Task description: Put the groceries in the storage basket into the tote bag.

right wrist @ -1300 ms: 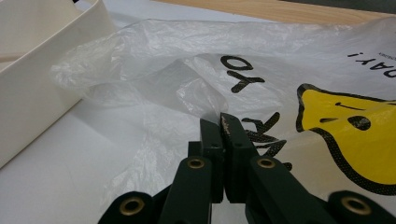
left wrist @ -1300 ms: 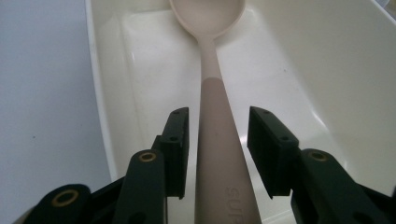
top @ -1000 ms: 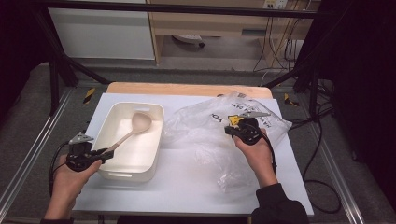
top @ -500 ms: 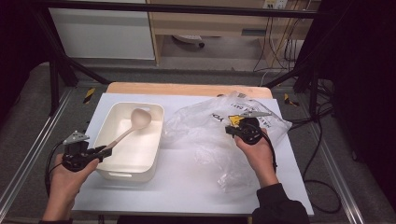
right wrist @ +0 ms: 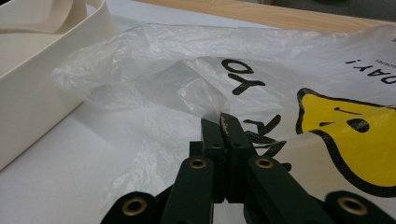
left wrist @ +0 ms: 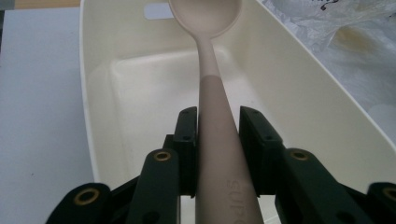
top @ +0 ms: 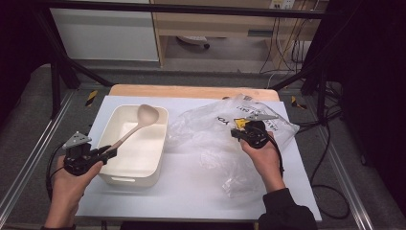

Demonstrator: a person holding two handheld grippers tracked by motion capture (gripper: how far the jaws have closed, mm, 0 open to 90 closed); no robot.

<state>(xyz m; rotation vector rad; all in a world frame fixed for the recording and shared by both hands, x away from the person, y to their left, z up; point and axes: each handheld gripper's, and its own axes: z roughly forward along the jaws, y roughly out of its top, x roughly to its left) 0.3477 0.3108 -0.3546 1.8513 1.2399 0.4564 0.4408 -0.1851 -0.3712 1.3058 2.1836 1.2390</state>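
My left gripper (left wrist: 218, 140) pinches the handle of a beige plastic serving spoon (left wrist: 208, 70), whose bowl sticks out ahead of the jaws over the far end of the cream rectangular plastic tub (left wrist: 303, 93) lying directly beneath and in front of it. My right gripper (right wrist: 223, 126) has its jaws pressed together on a fold of the crinkled clear plastic bag with black lettering and a yellow print (right wrist: 187, 93), which spreads ahead of it and to both sides on the white tabletop (top: 191, 191).

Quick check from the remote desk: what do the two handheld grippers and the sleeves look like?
Both the left gripper and right gripper are black, with two flat jaws on brass-riveted links, a grey three-cornered plate on top and a trailing black cable. The right arm wears a dark sleeve.
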